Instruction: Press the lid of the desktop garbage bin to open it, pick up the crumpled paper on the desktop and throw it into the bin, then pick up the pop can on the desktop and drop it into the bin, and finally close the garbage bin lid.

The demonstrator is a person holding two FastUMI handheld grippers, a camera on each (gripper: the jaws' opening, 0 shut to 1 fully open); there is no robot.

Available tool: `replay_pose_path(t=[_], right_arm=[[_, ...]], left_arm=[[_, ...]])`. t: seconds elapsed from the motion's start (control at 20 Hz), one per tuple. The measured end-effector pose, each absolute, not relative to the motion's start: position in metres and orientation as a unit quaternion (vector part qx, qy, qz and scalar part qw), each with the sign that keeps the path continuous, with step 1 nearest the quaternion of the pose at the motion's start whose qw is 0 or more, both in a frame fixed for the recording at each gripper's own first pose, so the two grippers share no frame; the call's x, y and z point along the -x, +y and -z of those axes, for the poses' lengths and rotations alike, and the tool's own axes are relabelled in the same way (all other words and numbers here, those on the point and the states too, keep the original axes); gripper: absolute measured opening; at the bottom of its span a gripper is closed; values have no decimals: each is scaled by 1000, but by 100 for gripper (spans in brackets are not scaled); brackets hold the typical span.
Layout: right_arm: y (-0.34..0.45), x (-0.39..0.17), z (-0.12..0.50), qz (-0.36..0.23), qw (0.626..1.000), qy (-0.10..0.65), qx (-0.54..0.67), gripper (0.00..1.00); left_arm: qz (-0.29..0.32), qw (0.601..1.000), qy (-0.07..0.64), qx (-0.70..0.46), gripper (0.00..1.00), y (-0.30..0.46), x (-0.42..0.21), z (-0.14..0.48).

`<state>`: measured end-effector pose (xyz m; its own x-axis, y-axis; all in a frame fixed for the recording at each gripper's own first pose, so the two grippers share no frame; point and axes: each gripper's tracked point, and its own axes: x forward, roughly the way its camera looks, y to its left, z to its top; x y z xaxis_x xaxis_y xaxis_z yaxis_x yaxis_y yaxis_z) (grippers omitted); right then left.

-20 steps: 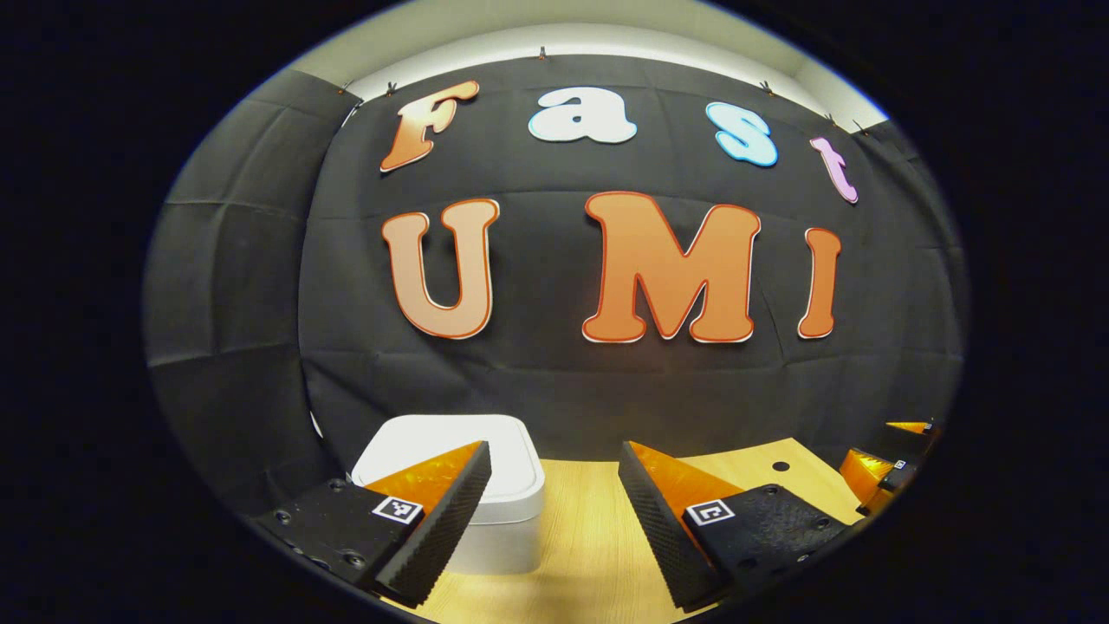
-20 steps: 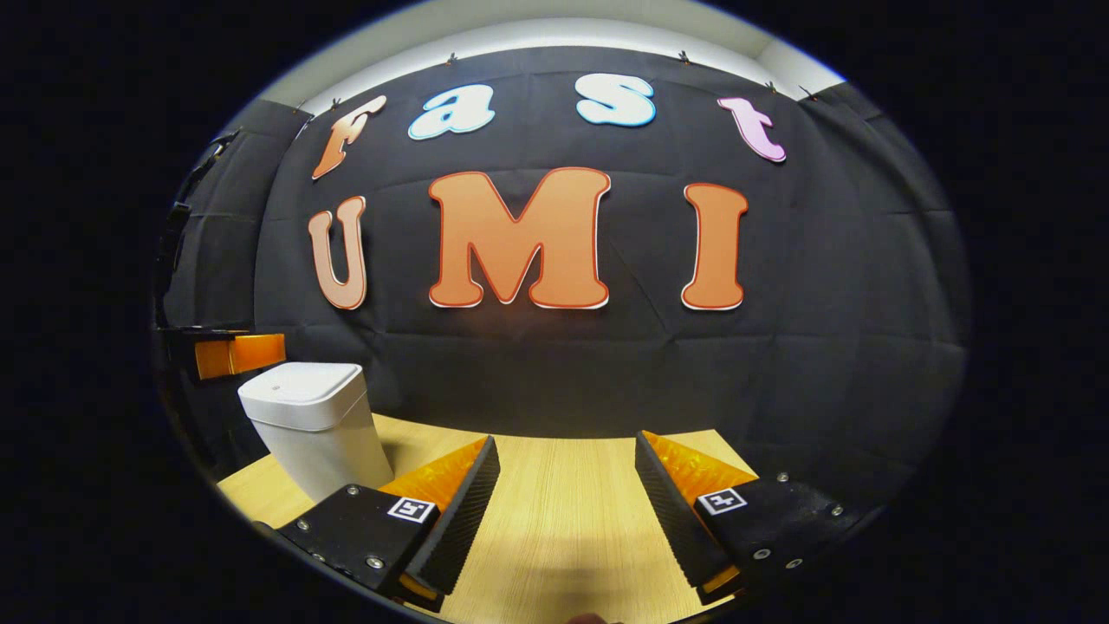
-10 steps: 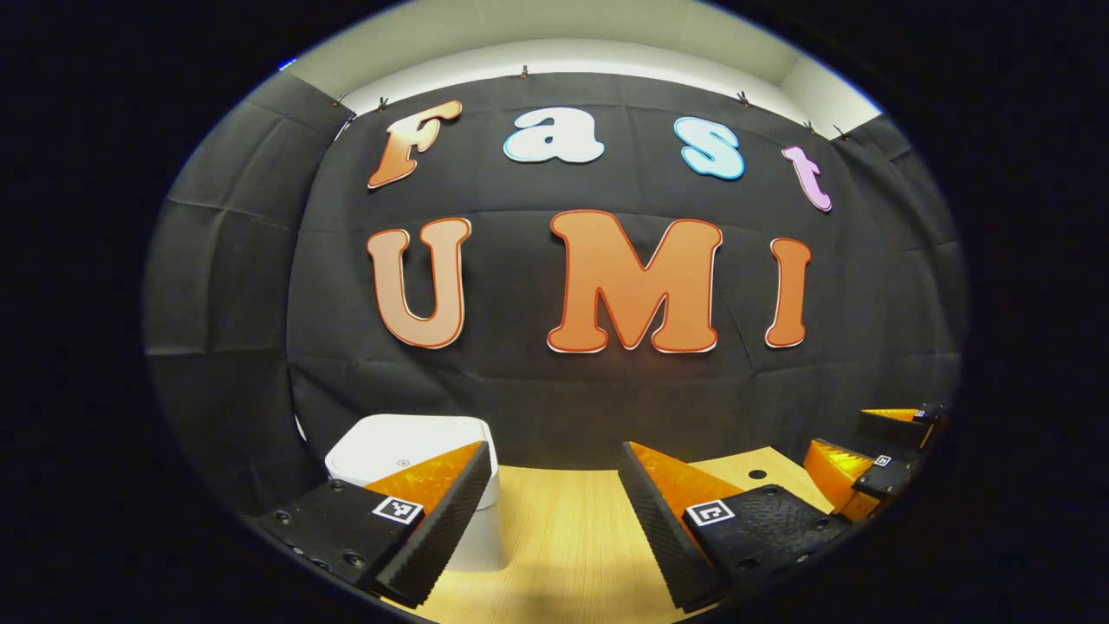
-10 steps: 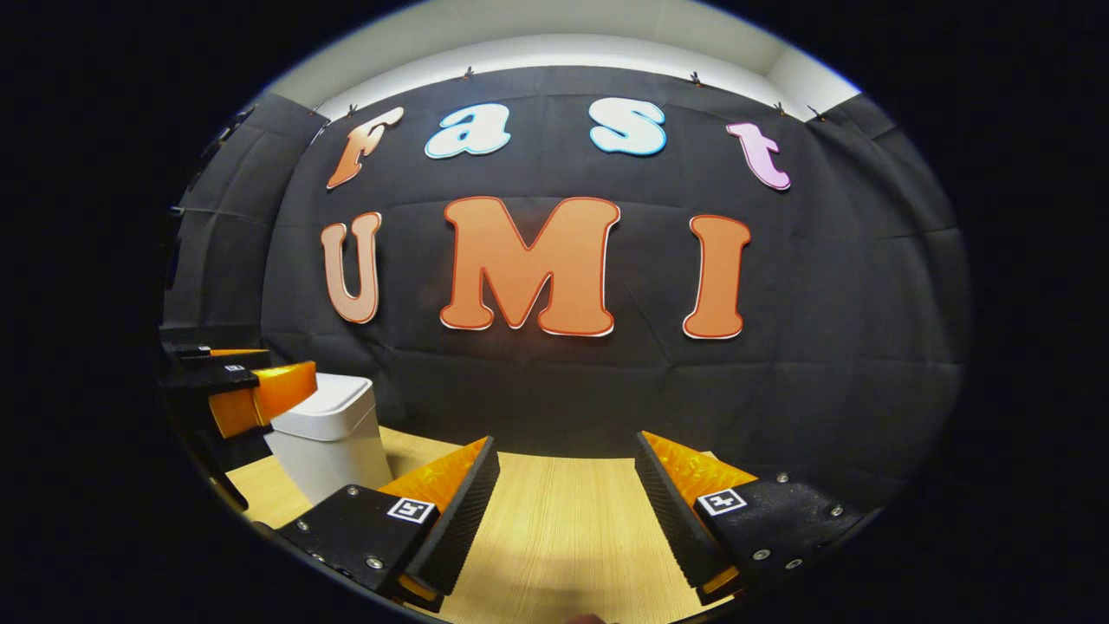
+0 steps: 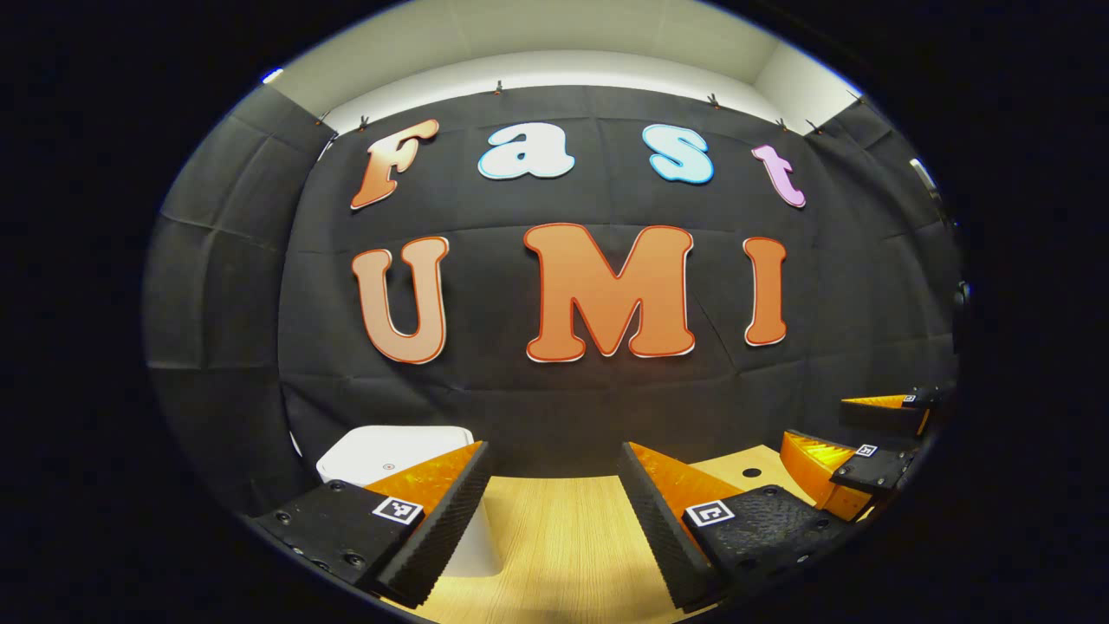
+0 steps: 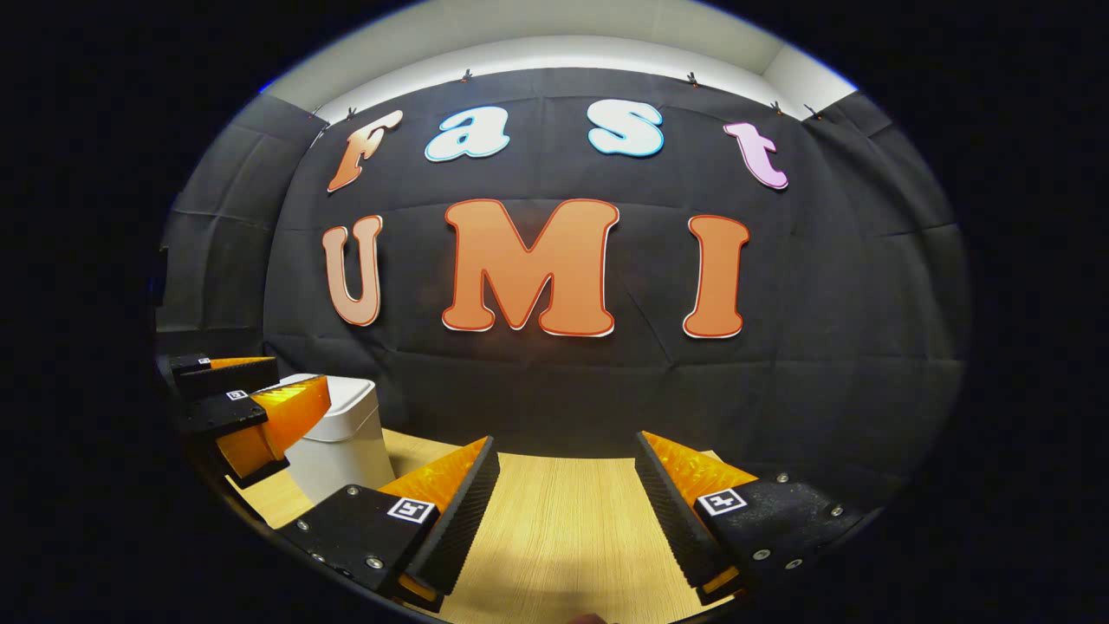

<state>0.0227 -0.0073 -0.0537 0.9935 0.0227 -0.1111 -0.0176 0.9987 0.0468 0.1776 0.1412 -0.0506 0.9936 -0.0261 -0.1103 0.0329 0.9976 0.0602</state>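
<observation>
Black cloth backed a pale wooden worktop (image 6: pixel 554 520) where the white bin (image 6: pixel 342 433), lid down, stood at the left; both the left tongs (image 5: pixel 554 511) and the right tongs (image 6: pixel 567 503) were spread and empty, so the lid probably awaited a downward press.

Counting one white garbage bin (image 5: pixel 394 451), lid down, sitting at the lower left of the left gripper view; one wooden desktop (image 6: pixel 554 520) along the bottom; one round hole (image 5: pixel 751 473) at the lower right; two grippers: left gripper (image 5: pixel 554 498), right gripper (image 6: pixel 567 485).
</observation>
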Motion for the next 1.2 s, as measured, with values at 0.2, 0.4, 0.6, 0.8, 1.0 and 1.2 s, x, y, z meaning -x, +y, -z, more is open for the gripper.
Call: replay_pose_path(t=[0.2, 0.4, 0.6, 0.8, 1.0, 1.2], right_arm=[[-5, -21, 55, -15, 998, 59, -25, 94], [-1, -22, 60, -17, 997, 65, -29, 94], [1, -23, 62, -18, 997, 70, -29, 94], [0, -23, 63, -18, 996, 76, -33, 94], [1, -23, 63, -19, 997, 75, -30, 94], [3, -23, 66, -25, 996, 83, -29, 94]], left_arm=[[10, 998, 61, -28, 96, 141, -174, 52], [-1, 998, 63, -30, 96, 147, -173, 54], [-8, 997, 68, -26, 95, 148, -172, 55], [-7, 997, 67, -31, 95, 150, -172, 54], [-1, 997, 72, -32, 95, 148, -170, 55], [5, 997, 76, -31, 95, 147, -169, 58]])
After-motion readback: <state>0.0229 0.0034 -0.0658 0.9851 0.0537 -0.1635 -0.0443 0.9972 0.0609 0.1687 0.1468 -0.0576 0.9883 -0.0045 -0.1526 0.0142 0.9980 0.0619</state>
